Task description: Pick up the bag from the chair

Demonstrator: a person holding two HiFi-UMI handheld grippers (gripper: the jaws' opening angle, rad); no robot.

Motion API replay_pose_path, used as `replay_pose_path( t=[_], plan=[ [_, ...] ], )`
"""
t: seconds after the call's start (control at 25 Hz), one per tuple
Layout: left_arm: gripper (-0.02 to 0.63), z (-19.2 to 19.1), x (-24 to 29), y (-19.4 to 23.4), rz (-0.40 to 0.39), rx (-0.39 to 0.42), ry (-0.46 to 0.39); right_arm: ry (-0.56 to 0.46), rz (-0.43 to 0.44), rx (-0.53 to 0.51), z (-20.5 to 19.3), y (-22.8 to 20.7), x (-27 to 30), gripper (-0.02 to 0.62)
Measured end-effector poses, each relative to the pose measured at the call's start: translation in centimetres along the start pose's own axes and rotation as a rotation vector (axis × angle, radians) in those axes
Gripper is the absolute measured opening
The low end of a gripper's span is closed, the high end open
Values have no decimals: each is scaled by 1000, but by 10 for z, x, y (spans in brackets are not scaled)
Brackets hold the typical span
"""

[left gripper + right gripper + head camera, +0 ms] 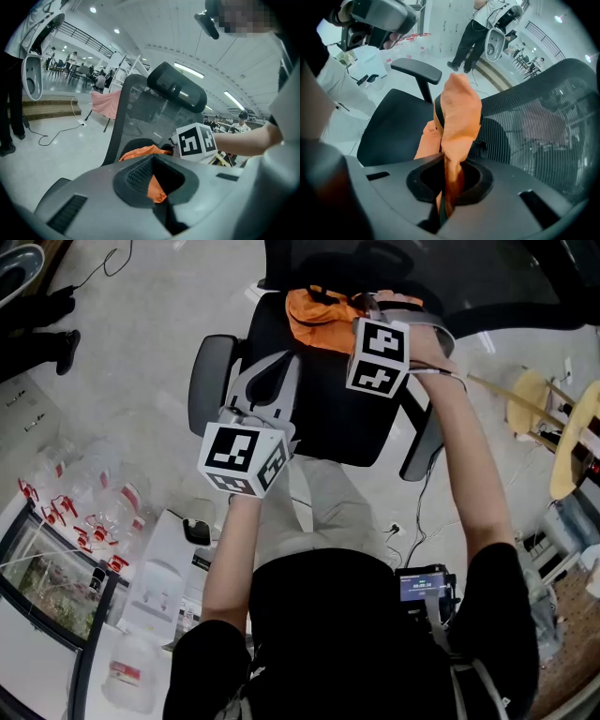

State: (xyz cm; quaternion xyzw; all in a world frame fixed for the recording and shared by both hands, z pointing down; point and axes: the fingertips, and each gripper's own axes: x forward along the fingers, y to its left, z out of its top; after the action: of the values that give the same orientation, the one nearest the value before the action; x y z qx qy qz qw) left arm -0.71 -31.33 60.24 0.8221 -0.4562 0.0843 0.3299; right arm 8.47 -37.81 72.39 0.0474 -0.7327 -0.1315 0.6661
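An orange bag (pixel 319 317) lies at the back of the seat of a black office chair (pixel 328 418). My right gripper (pixel 354 317) is at the bag and is shut on a fold of its orange cloth (pixel 457 112), which stands up from the jaws (pixel 452 161) in front of the mesh backrest (pixel 534 126). My left gripper (pixel 270 367) hovers over the seat's front left, short of the bag, with its jaws together. In the left gripper view the bag (pixel 140 153) shows just past the jaw tips (pixel 158 164), and some orange shows through their notch.
The chair's armrests (pixel 208 381) flank the seat. Several clear bottles with red caps (pixel 84 512) and a white box (pixel 169 568) sit at lower left. Someone's black shoes (pixel 42 329) are at upper left. Wooden furniture (pixel 562 418) and floor cables (pixel 412 531) are on the right.
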Motion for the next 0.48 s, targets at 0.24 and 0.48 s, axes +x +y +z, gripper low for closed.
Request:
replay_pose_path(
  t=[0.24,0.48],
  plan=[
    [9,-1,-1,-2,2,4,4,-20,8,61,0,-2,-4,7],
    [9,0,-6,-4,-8,20,11,-20,-19,159,-1,-3,-9,3]
  ],
)
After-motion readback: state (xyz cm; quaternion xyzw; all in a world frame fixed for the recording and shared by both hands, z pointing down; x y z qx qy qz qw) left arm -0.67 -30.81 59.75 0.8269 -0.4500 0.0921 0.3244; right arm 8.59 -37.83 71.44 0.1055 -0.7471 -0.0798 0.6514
